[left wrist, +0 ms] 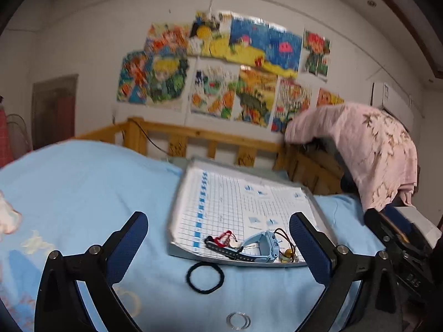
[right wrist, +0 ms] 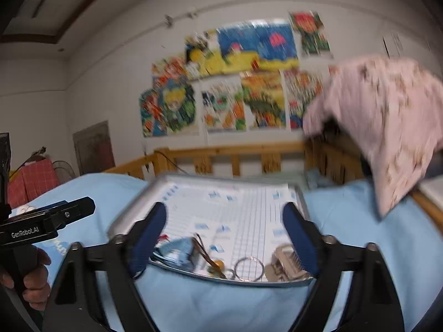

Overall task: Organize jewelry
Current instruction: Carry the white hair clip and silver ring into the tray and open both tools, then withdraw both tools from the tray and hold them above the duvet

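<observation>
Both sets of jaws spread wide and empty above a blue-sheeted bed (left wrist: 83, 182): left gripper (left wrist: 218, 229) and right gripper (right wrist: 224, 227) raised clear of a shallow metal tray (left wrist: 318, 207) lined with gridded paper. Jewelry bunched at the tray's near edge: pale blue watch (left wrist: 265, 244), red-and-black trinket (left wrist: 221, 239), amber bead on cord (left wrist: 288, 253), metal ring (right wrist: 249, 268), beige ridged clip (right wrist: 285, 261). Outside it, on the sheet, a black hair tie (left wrist: 205, 278) and a clear ring (left wrist: 238, 320). Likely trouble: soft bedding tipping the tray under a careless nudge, spilling pieces off the low near rim; tangled cords dragging neighbours along.
</observation>
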